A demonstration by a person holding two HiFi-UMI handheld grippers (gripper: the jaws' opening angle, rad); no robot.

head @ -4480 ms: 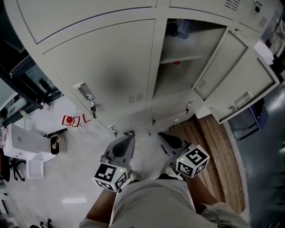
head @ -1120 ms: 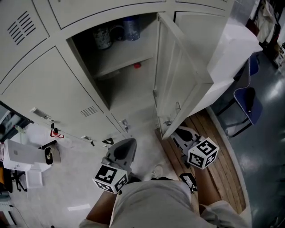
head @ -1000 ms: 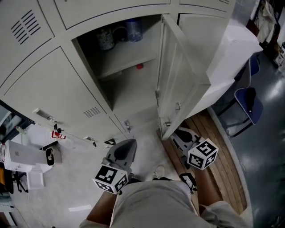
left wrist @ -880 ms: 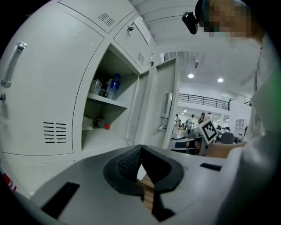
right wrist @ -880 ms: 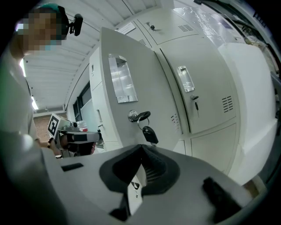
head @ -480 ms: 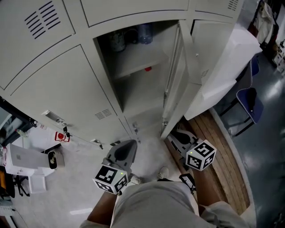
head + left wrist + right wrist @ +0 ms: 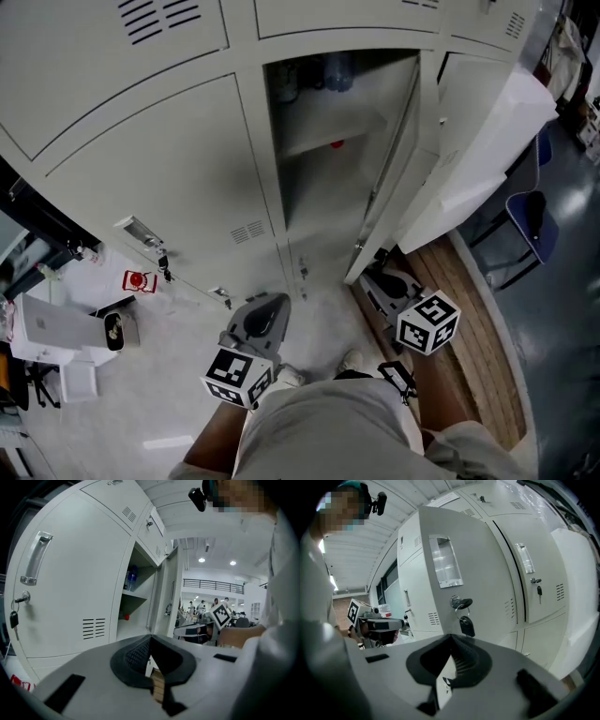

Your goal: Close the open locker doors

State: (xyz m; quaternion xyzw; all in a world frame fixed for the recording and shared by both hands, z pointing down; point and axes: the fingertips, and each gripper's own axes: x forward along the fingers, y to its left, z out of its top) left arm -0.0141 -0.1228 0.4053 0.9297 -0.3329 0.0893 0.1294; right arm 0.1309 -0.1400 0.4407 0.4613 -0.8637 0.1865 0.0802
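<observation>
Left claw [image 7: 270, 302] hangs low before the lockers, clenched on nothing: in the left gripper view its two dark pads [image 7: 133, 657] meet at the tips. At the far left stands a shut locker [image 7: 159, 178], a plain grey-white front with a steel handle [image 7: 139, 232], a key in the lock under it and a small grille of slots.

Next on the right is the open compartment [image 7: 323, 187], with a shelf [image 7: 333, 129] across it, bottles [image 7: 330, 71] at the back of that shelf and a small red thing [image 7: 336, 144] below it.

The open locker door [image 7: 401, 169] stands at the compartment's right side, hinged there and swung out towards the person, so the head view sees it nearly edge-on. It is a tall, narrow grey-white panel, upright, with its long axis vertical and its free edge pointing out at the person. The right gripper view faces its outer side. That side has a recessed handle [image 7: 445, 562], and below it a lock with a key [image 7: 461, 603] and a dark fob hanging.

Right claw [image 7: 375, 275] is clenched too and empty, near the door's lower free corner. Whether it touches the door I cannot tell. Further right lie wooden boards [image 7: 473, 319] and a blue chair [image 7: 530, 214].
</observation>
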